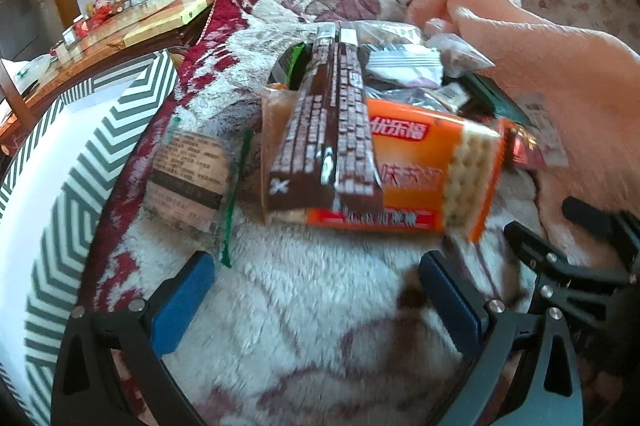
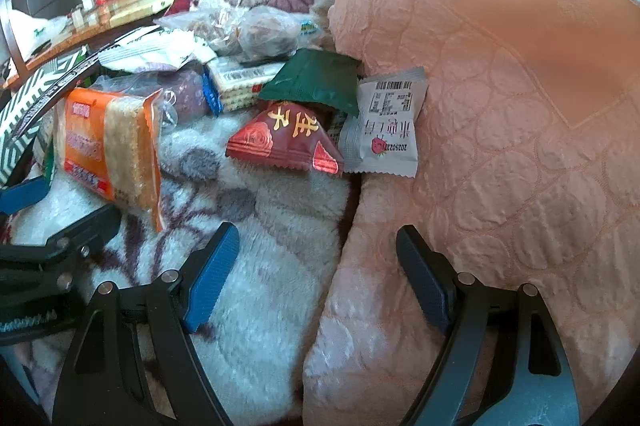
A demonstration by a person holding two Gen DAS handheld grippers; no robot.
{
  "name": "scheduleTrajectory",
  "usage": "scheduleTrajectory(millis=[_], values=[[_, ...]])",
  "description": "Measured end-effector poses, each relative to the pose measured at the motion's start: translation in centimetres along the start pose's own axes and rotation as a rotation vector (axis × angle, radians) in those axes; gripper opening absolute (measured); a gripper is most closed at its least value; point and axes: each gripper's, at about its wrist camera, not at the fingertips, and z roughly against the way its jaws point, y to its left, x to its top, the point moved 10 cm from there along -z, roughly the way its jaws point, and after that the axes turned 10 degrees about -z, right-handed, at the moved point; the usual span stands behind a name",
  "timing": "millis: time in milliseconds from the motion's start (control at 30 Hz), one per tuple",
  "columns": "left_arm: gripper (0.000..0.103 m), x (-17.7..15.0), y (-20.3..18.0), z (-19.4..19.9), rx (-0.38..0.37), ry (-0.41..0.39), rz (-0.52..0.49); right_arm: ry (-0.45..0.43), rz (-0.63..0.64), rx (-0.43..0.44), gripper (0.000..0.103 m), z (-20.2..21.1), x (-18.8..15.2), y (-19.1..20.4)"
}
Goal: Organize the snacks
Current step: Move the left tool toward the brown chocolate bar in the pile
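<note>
The fleecy flowered blanket covers the whole surface, and a peach quilted cover is bunched over its right side. Left of the blanket sits a box with a green zigzag pattern, its far edge cut off by the frame.

The left gripper is held low over bare blanket, pointing at the pile of snacks, with its blue pads spread wide and nothing between them. The right gripper is beside it, also low, spread wide and empty; one finger sits over the blanket and the other over the peach cover. Each tool's black frame shows at the edge of the other's view.

The snacks lie in a loose heap on the blanket, just ahead of both tools and against the peach cover. An orange cracker pack is nearest the left gripper, blurred in that view. A long brown brick-print bar lies tilted across it. Left of them lies a clear packet with a tan label, its print too soft to read. Behind, clear bags hold something dark I cannot identify. Nearer the right gripper lie a red triangular packet with gold characters, a dark green packet partly covering it, and a small white sachet with a barcode leaning on the peach cover.
</note>
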Motion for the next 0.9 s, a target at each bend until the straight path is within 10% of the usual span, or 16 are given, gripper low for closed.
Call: scheduleTrajectory(millis=[333,900], values=[[0.103,3.1,3.0,6.5,-0.023,-0.096,0.029,-0.049,-0.01,0.073,0.081,6.3,3.5,0.4],[0.098,6.8,3.1,5.1,-0.015,-0.037,-0.002,-0.09,0.022,0.16,0.081,8.5,5.9,1.2]])
